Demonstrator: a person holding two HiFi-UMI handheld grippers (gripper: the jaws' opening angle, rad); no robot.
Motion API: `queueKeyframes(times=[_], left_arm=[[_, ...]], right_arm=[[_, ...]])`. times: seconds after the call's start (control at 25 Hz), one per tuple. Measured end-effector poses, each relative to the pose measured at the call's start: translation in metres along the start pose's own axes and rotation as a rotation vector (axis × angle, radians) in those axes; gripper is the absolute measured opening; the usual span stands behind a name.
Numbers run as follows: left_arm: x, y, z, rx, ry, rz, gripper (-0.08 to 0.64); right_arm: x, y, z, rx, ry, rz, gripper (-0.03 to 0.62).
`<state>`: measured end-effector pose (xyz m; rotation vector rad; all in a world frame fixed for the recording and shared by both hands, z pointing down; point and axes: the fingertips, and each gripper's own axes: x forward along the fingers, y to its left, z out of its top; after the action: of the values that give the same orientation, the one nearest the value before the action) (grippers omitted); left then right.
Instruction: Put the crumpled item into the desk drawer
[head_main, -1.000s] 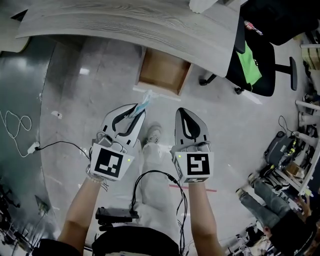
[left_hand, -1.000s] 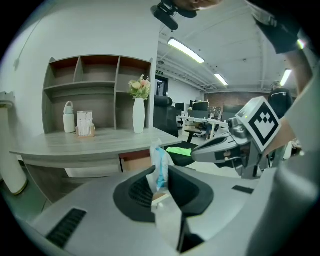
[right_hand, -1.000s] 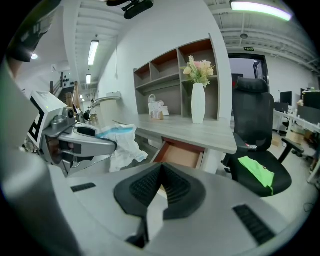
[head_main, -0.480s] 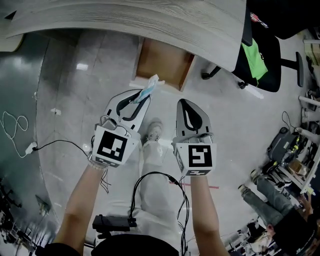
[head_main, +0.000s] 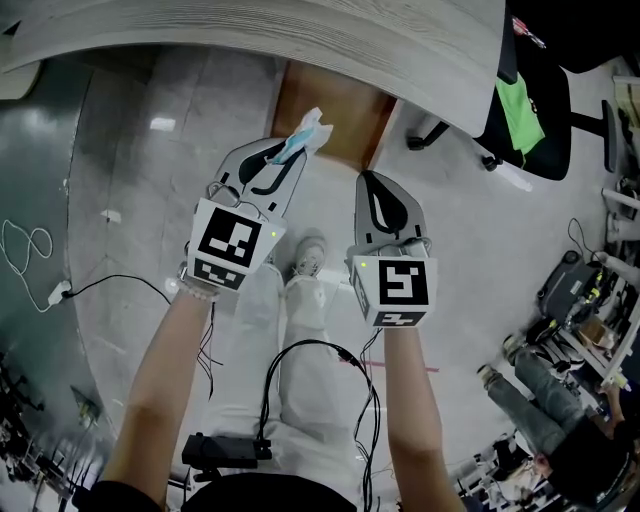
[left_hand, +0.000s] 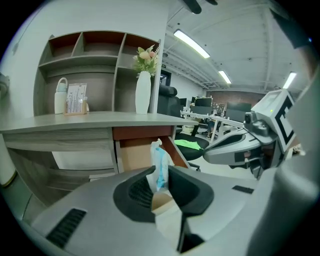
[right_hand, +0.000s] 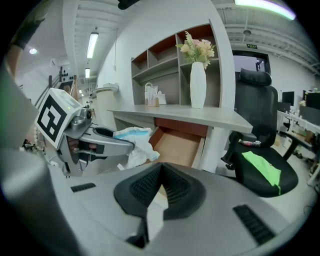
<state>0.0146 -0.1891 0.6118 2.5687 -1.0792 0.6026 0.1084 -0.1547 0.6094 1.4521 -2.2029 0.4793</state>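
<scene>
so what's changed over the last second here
Both grippers moved forward toward the desk. The left gripper carried the crumpled item up to the front of the open drawer, and the right gripper advanced beside it. Unchanged: the left jaws stay clamped on the item, the right jaws stay shut and empty, and the drawer stays open.

The right claw (right_hand: 162, 167) is closed, seemingly empty; left claw (right_hand: 125, 145) pinches crumpled item (right_hand: 140, 150) beside open drawer (right_hand: 180, 146).
</scene>
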Motion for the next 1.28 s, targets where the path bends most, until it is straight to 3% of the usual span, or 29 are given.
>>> queueKeyframes(times=[0.28, 0.88, 1.28], left_arm=[[0.024, 0.007, -0.013, 0.0, 0.028, -0.005, 0.072], [0.049, 0.001, -0.038, 0.074, 0.125, -0.025, 0.084], [0.049, 0.0, -0.043, 0.087, 0.157, -0.004, 0.184]], right_arm=[[0.014, -0.004, -0.01, 0.004, 0.01, -0.002, 0.003], [0.03, -0.005, -0.018, 0.011, 0.03, 0.015, 0.003], [0.03, -0.005, -0.017, 0.015, 0.029, 0.019, 0.003]])
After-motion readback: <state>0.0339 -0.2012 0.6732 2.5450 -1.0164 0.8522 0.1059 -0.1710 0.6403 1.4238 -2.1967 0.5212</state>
